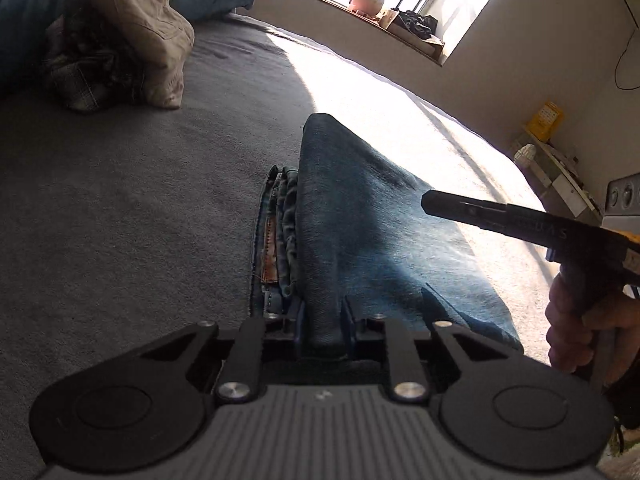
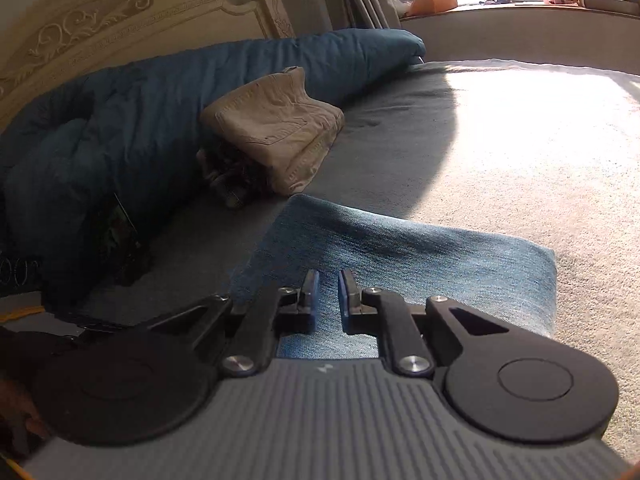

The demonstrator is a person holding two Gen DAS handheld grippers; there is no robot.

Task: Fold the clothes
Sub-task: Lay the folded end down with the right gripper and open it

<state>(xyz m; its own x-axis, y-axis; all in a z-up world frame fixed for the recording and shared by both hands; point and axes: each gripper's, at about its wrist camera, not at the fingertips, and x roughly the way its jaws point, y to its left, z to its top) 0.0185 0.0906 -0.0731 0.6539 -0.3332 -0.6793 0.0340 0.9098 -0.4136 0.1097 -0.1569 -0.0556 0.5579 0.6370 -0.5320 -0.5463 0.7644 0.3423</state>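
The left gripper [image 1: 324, 316] is clamping a fold of the jeans [image 1: 360, 220] to lift it over; the right gripper [image 2: 325, 296] is hovering nearly closed, holding nothing

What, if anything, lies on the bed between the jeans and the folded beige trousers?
Nothing visible does. In the right wrist view, only bare grey bedcover separates the jeans from the beige trousers. A darker garment sits tucked under the trousers, not in the gap.
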